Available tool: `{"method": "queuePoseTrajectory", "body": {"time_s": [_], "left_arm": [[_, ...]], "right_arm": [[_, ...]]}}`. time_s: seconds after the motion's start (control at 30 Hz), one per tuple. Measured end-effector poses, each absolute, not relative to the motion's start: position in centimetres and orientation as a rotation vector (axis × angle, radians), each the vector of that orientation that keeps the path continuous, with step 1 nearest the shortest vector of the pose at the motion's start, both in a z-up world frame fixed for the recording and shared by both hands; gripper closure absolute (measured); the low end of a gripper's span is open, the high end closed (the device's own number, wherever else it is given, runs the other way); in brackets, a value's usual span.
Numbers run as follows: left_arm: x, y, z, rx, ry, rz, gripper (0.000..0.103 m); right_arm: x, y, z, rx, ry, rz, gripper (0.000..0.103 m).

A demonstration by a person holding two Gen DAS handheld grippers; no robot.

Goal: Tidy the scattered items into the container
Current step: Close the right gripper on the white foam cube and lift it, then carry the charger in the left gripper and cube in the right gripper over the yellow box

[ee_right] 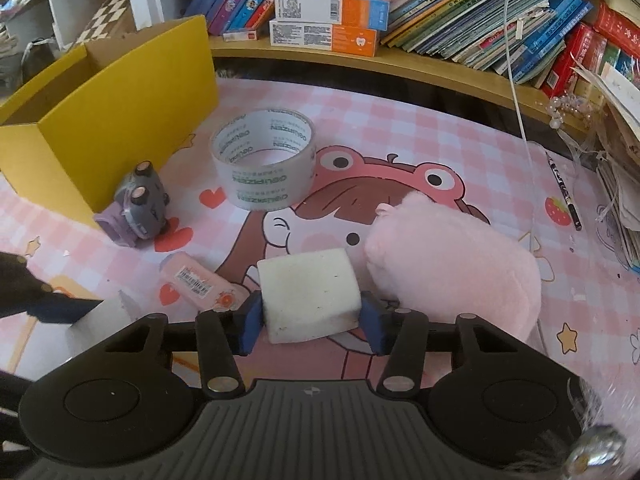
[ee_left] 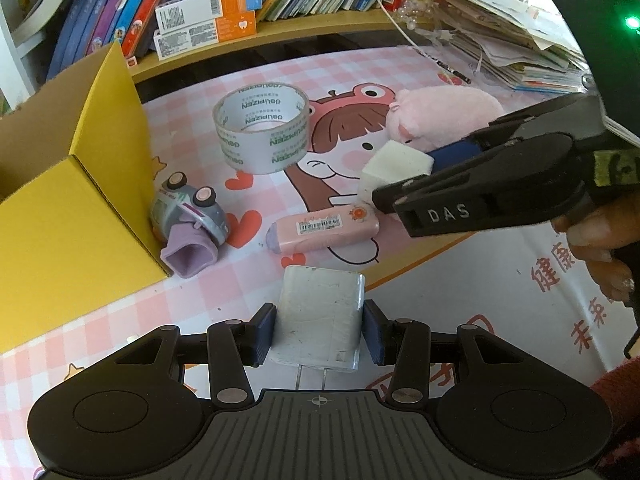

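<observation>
Here the left claw (ee_left: 319,330) grips a white charger (ee_left: 320,320), its blue pads pressed on both sides and its two prongs pointing back toward the camera. The right claw (ee_right: 312,322), stamped "DAS" on one arm, has its blue pads against a white foam block (ee_right: 310,294), just beside a pink plush toy (ee_right: 452,264). No earlier picture is given, so nothing more can be said of its jaws. On the pink checked tabletop (ee_right: 400,120) lie a roll of clear tape (ee_right: 262,158) printed "DELIPIZEN" as far as it reads, a pink case with a barcode sticker (ee_right: 200,284), and a grey toy car (ee_right: 140,206) tipped on its side against the yellow cardboard box (ee_right: 120,120). Red Chinese characters mark a white sheet (ee_left: 500,300) nearby.
</observation>
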State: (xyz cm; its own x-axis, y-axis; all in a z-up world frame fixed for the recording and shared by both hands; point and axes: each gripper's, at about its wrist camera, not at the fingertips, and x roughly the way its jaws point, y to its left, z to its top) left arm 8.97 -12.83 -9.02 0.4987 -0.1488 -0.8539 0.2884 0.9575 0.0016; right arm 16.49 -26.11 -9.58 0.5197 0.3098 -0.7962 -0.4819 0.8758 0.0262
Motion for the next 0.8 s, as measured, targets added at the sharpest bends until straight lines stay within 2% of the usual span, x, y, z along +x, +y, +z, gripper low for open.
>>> {"method": "queuePoseTrajectory", "body": {"time_s": [0.8], "left_arm": [[5.6, -12.4, -6.3, 0.172, 0.888, -0.307, 0.059]], "right_arm": [[11.1, -26.9, -5.6, -0.200, 0.824, 0.431, 0.056]]}}
